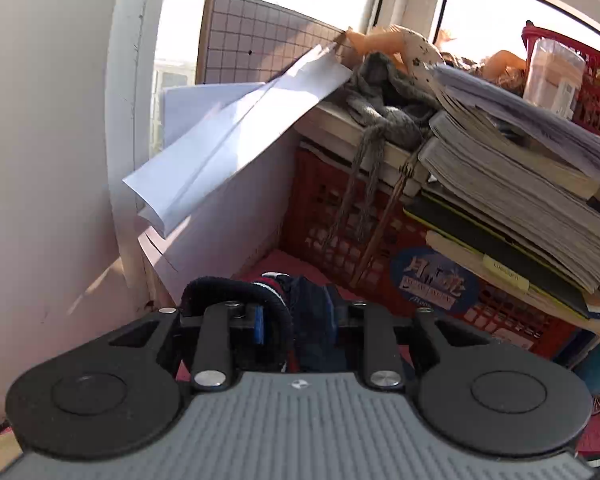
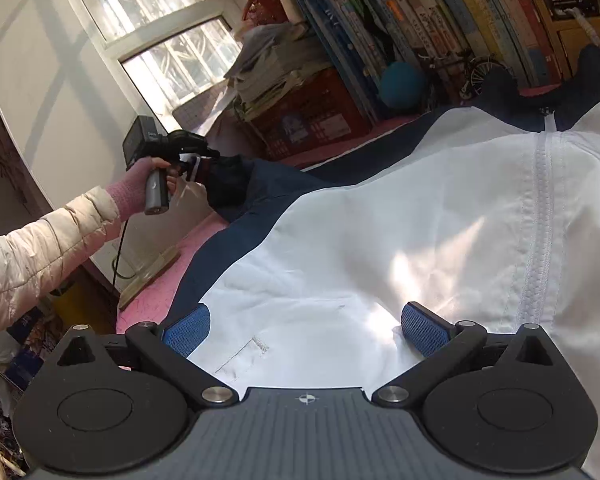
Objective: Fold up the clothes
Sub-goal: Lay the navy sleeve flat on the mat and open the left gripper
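The sleeve cuff (image 1: 276,300) could slip out of the left hand-held gripper (image 1: 296,316), because its jaws look only loosely together on the dark cloth; the view there is crowded, so I am not sure. The right hand-held gripper (image 2: 306,326) is wide apart, just above the white jacket (image 2: 380,240) spread on the pink desk (image 2: 156,292).

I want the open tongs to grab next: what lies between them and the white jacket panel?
Nothing visible: the right tongs stand open directly over the white nylon jacket front, pads apart with only fabric between them.
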{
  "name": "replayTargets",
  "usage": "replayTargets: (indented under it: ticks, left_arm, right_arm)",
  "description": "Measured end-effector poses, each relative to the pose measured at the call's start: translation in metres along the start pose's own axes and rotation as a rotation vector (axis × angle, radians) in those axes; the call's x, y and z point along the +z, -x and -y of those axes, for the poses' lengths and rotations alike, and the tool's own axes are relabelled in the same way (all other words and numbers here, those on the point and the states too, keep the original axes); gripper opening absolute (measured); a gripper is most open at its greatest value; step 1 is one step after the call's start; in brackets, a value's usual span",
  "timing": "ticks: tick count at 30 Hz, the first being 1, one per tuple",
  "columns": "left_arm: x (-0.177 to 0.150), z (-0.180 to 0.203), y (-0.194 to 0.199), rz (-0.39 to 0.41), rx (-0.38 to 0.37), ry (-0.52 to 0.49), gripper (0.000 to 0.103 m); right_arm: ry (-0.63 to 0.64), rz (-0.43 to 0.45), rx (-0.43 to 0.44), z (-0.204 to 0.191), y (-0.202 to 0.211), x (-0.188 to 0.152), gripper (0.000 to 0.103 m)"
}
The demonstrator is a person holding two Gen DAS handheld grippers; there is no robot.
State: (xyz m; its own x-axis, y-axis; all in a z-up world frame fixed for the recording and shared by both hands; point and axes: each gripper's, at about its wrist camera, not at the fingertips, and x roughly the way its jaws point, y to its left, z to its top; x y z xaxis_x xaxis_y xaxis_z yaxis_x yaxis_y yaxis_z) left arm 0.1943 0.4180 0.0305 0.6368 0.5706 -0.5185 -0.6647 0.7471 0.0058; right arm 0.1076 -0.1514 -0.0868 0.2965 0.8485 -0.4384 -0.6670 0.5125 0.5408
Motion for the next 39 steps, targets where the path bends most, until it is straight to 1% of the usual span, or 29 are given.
replayTargets:
  ticks: [1, 3, 4, 6, 7, 9, 10, 11, 12, 13, 14, 15, 16, 17, 18, 19, 20, 22, 23, 27, 30, 31, 33, 34, 36, 37, 38, 39]
  left_arm:
    - [-0.001, 0.007, 0.006, 0.038, 0.074, -0.086, 0.026]
    - [-0.019, 0.04, 0.015, 0.139, 0.296, -0.451, 0.026]
    - [-0.026, 0.048, 0.016, 0.154, 0.345, -0.553, 0.027]
    - [-0.023, 0.045, 0.01, 0.097, 0.341, -0.539, 0.028]
    - [-0.02, 0.04, 0.007, 0.069, 0.322, -0.495, 0.028]
    - [0.0, 0.011, 0.003, 0.014, 0.212, -0.246, 0.027]
    - [0.009, -0.004, 0.004, 0.004, 0.143, -0.124, 0.025]
    - [0.016, -0.021, 0.013, 0.034, 0.043, -0.008, 0.025]
    - [0.025, -0.037, 0.023, 0.076, -0.036, 0.092, 0.025]
    - [0.034, -0.049, 0.037, 0.141, -0.058, 0.146, 0.025]
    - [0.042, -0.057, 0.047, 0.193, -0.052, 0.173, 0.023]
    - [0.05, -0.064, 0.056, 0.227, -0.047, 0.189, 0.023]
    - [0.056, -0.067, 0.061, 0.223, -0.045, 0.186, 0.023]
    - [0.062, -0.07, 0.066, 0.219, -0.043, 0.183, 0.026]
    - [0.066, -0.07, 0.069, 0.198, -0.047, 0.155, 0.029]
    - [0.063, -0.059, 0.071, 0.144, -0.064, 0.08, 0.034]
    - [0.055, -0.046, 0.072, 0.099, -0.08, 0.014, 0.041]
    - [0.029, -0.018, 0.076, 0.027, -0.132, -0.085, 0.05]
    - [0.012, -0.003, 0.079, 0.002, -0.172, -0.125, 0.051]
    - [-0.063, 0.069, 0.099, -0.044, -0.407, -0.283, 0.051]
    - [-0.108, 0.124, 0.116, -0.023, -0.515, -0.42, 0.051]
    - [-0.122, 0.138, 0.121, -0.022, -0.534, -0.474, 0.051]
    - [-0.147, 0.161, 0.124, -0.035, -0.526, -0.591, 0.051]
    - [-0.157, 0.165, 0.124, -0.047, -0.513, -0.634, 0.05]
    - [-0.174, 0.159, 0.125, -0.066, -0.495, -0.685, 0.05]
    - [-0.183, 0.156, 0.125, -0.075, -0.486, -0.71, 0.051]
    - [-0.19, 0.152, 0.126, -0.083, -0.478, -0.726, 0.051]
    - [-0.192, 0.144, 0.129, -0.087, -0.471, -0.718, 0.051]
  right_arm:
    - [0.0, 0.0, 0.0, 0.0, 0.0, 0.0, 0.103]
    - [0.001, 0.001, -0.001, -0.001, 0.0, 0.0, 0.103]
    - [0.0, 0.001, 0.0, 0.0, 0.0, 0.001, 0.103]
    - [-0.005, 0.003, 0.003, 0.0, 0.001, 0.001, 0.103]
    - [-0.007, 0.004, 0.004, 0.001, 0.001, 0.001, 0.103]
    - [-0.008, 0.004, 0.005, 0.001, 0.001, 0.001, 0.103]
    - [-0.008, 0.005, 0.005, 0.001, 0.001, 0.001, 0.103]
    - [-0.009, 0.005, 0.005, 0.001, 0.001, 0.001, 0.103]
    - [-0.011, 0.006, 0.007, 0.001, 0.001, 0.001, 0.103]
    - [-0.013, 0.006, 0.009, 0.002, 0.001, 0.001, 0.103]
    - [-0.015, 0.007, 0.011, 0.002, 0.001, 0.001, 0.103]
    - [-0.019, 0.008, 0.014, 0.003, 0.002, 0.001, 0.103]
    - [-0.021, 0.009, 0.016, 0.004, 0.002, 0.001, 0.103]
    - [-0.022, 0.009, 0.017, 0.004, 0.002, 0.001, 0.103]
    - [-0.023, 0.009, 0.017, 0.004, 0.003, 0.001, 0.103]
    - [-0.022, 0.009, 0.017, 0.004, 0.003, 0.001, 0.103]
    - [-0.022, 0.009, 0.016, 0.004, 0.003, 0.002, 0.103]
    - [-0.022, 0.009, 0.015, 0.003, 0.003, 0.002, 0.103]
    - [-0.022, 0.009, 0.014, 0.003, 0.003, 0.002, 0.103]
    - [-0.018, 0.009, 0.011, 0.003, 0.002, 0.003, 0.103]
    - [-0.016, 0.008, 0.009, 0.003, 0.002, 0.003, 0.103]
    - [-0.015, 0.008, 0.009, 0.003, 0.002, 0.003, 0.103]
    - [-0.01, 0.003, -0.012, 0.001, 0.003, 0.005, 0.103]
    - [-0.006, -0.001, -0.028, 0.0, 0.003, 0.007, 0.103]
    - [0.002, -0.008, -0.059, -0.003, 0.003, 0.01, 0.103]
    - [0.017, -0.005, -0.09, -0.005, 0.002, 0.014, 0.103]
    - [0.055, 0.013, -0.154, -0.007, 0.001, 0.025, 0.103]
    - [0.093, 0.031, -0.219, -0.01, 0.0, 0.035, 0.103]
